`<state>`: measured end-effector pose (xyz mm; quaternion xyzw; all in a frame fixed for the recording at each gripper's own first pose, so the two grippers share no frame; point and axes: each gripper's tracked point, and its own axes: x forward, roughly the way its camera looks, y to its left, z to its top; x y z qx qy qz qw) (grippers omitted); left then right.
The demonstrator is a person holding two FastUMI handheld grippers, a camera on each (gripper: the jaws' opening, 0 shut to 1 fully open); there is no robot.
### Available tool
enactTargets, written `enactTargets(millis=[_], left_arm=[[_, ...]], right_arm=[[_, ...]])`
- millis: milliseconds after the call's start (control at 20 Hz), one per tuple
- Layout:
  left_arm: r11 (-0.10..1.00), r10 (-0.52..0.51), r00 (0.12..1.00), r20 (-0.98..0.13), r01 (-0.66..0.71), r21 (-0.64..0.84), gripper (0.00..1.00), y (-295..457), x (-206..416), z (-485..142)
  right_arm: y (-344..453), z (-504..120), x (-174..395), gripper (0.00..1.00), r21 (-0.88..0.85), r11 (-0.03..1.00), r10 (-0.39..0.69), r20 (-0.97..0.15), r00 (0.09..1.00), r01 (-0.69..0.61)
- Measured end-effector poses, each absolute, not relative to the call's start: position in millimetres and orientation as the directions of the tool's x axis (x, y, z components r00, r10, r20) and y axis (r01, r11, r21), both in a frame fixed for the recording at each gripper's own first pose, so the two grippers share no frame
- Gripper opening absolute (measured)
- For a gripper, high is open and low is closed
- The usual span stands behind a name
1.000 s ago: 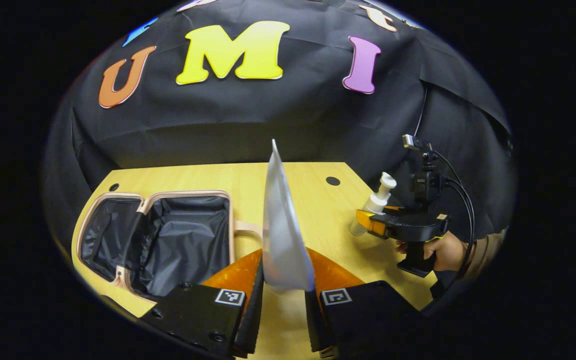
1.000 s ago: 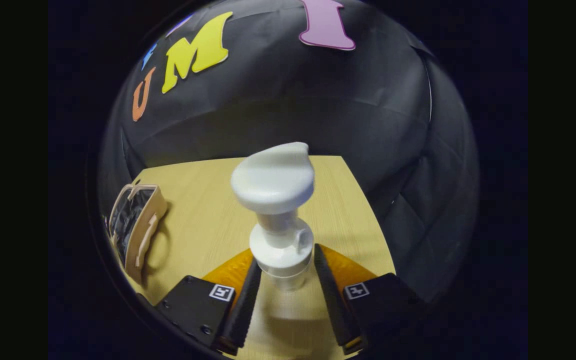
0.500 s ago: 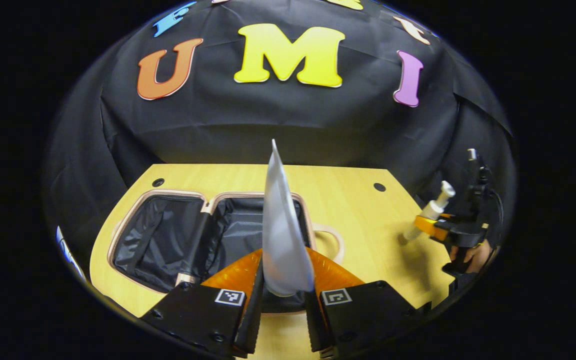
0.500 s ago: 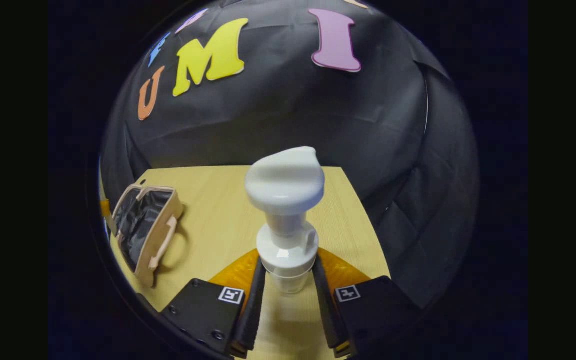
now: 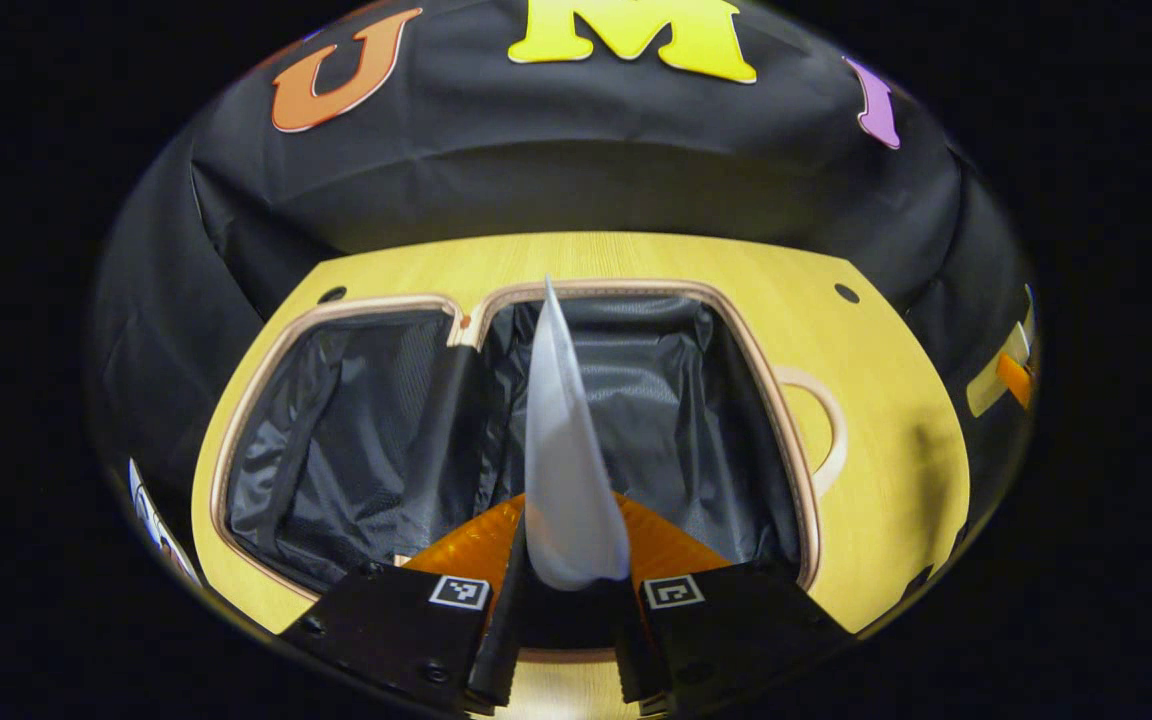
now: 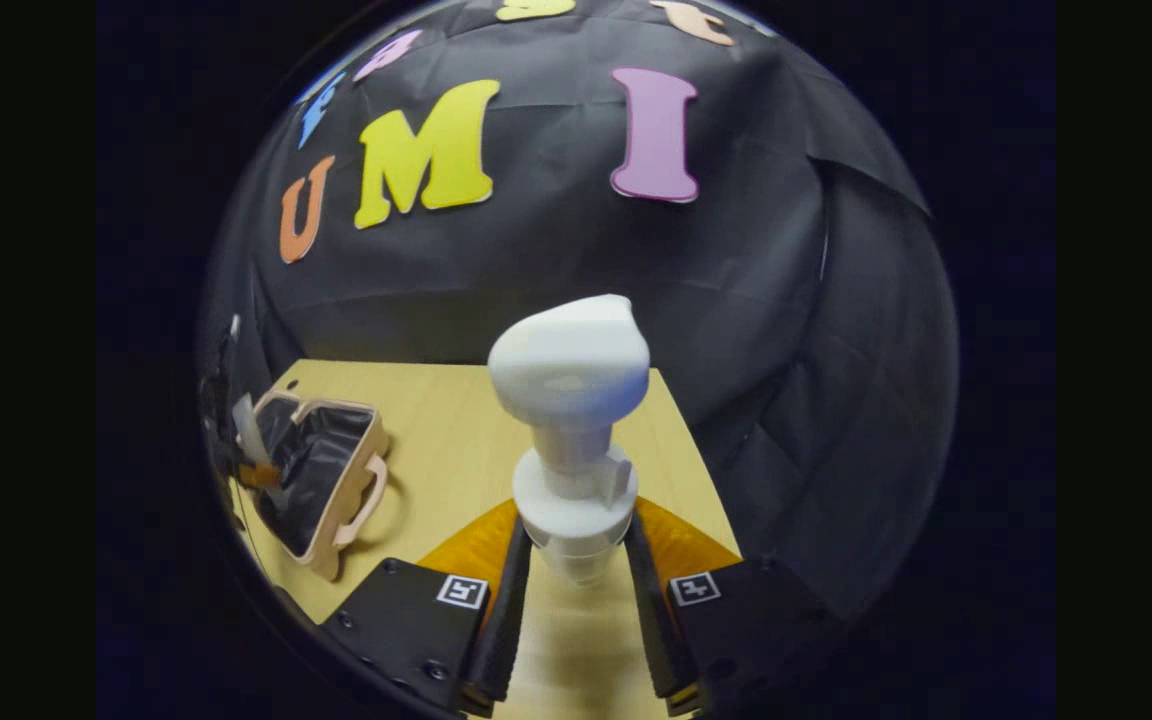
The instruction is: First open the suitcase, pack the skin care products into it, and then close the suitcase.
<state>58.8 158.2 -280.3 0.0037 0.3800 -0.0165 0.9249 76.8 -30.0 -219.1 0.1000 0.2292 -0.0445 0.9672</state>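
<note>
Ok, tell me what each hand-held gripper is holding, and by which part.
Left hand-held gripper: white pouch, pinched at its lower end. Right hand-held gripper: pump bottle, gripped just below the collar.

Table point(image 5: 886, 350) is light yellow wood grain with small dark round holes near the back corners. Suitcase point(image 5: 496, 420) has a pale pink-beige rim and handle, and a black, slightly glossy, wrinkled lining in both halves. Tube point(image 5: 561, 470) in the left tongs point(image 5: 564, 625) is plain pale grey-white, no print visible. Pump bottle point(image 6: 571, 440) in the right tongs point(image 6: 576, 625) has a white head and collar over a clear body. Tong bodies are black, each with a small black-and-white square marker.
</note>
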Motion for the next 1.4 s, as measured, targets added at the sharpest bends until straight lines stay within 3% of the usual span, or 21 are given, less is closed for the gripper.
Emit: enactTargets(millis=[300, 850, 950, 1050, 1250, 1300, 1350, 1400], left_arm=[[0.999, -0.019, 0.669, -0.743, 0.047, 0.017, 0.42, 163, 74, -305], [0.999, -0.044, 0.611, -0.790, 0.031, -0.032, 0.41, 158, 84, -330], [0.998, -0.058, 0.662, -0.748, 0.046, -0.037, 0.46, 159, 85, -310], [0.998, -0.066, 0.716, -0.695, 0.049, -0.045, 0.63, 164, 83, -285], [0.999, -0.021, 0.788, -0.616, -0.011, -0.048, 0.83, 208, 59, -246], [0.998, -0.005, 0.807, -0.591, -0.030, -0.049, 0.92, 224, 52, -237], [0.998, 0.009, 0.824, -0.566, -0.045, -0.051, 0.85, 236, 47, -229], [0.997, 0.017, 0.841, -0.541, -0.056, -0.056, 0.85, 248, 41, -221]], right_arm=[[-15, -224, 59, 0.46, 0.122, 0.984, -0.055, -0.474, 0.879, 0.127], [72, -201, 68, 0.47, 0.099, 0.994, 0.087, -0.483, 0.871, -0.044], [98, -188, 78, 0.49, 0.104, 0.991, 0.123, -0.470, 0.874, -0.083], [135, -173, 91, 0.49, 0.123, 0.983, 0.176, -0.452, 0.874, -0.135], [234, -167, 104, 0.49, 0.151, 0.952, 0.306, -0.467, 0.830, -0.266], [257, -172, 101, 0.49, 0.157, 0.942, 0.336, -0.480, 0.811, -0.298], [277, -177, 97, 0.49, 0.163, 0.933, 0.360, -0.486, 0.797, -0.322], [293, -184, 96, 0.49, 0.164, 0.925, 0.378, -0.500, 0.779, -0.344]])
